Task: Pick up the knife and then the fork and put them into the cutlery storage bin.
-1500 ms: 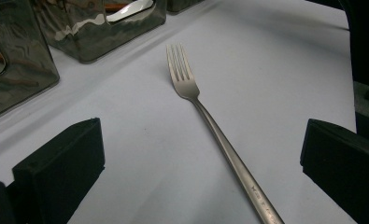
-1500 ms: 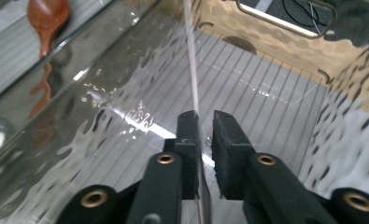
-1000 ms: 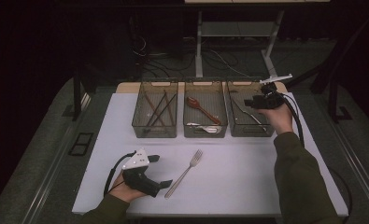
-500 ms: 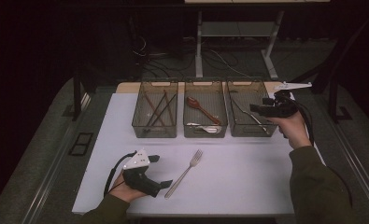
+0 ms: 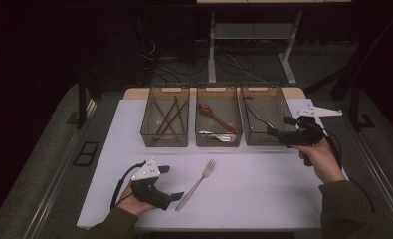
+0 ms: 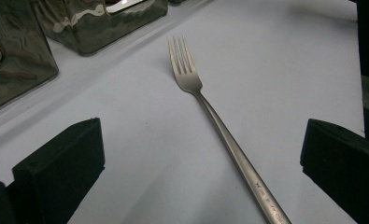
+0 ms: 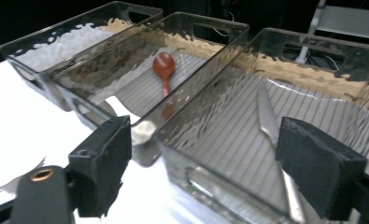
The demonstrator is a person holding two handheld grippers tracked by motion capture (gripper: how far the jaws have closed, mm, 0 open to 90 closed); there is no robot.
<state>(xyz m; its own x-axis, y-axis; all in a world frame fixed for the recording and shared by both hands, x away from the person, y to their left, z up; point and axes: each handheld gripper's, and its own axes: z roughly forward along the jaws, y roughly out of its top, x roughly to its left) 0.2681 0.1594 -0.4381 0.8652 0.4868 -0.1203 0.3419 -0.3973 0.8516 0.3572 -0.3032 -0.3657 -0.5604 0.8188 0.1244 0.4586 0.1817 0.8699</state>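
Sorting: cutlery goes by kind into 3 clear bins along the 12 o'clock edge of the white table point(image 5: 263, 199), so each piece gets its own bin.
Fork point(image 5: 196, 185): lying loose on the table at 6 o'clock from the middle bin point(image 5: 218, 122), tines toward the bins, handle toward the person; judged the next piece to sort.
Left gripper point(image 6: 201, 154): jaws spread wide and empty, resting low with the fork's handle running between them but untouched, lined up for a grasp.
Right gripper point(image 7: 203, 158): jaws have just been opening and stand wide with nothing between them, at the near wall of the right bin point(image 5: 263, 117).
Knife point(image 7: 268, 116): lying flat in the right bin.
Middle bin: holds a reddish spoon point(image 7: 164, 67).
Left bin point(image 5: 166, 119): holds chopsticks point(image 5: 170, 115).
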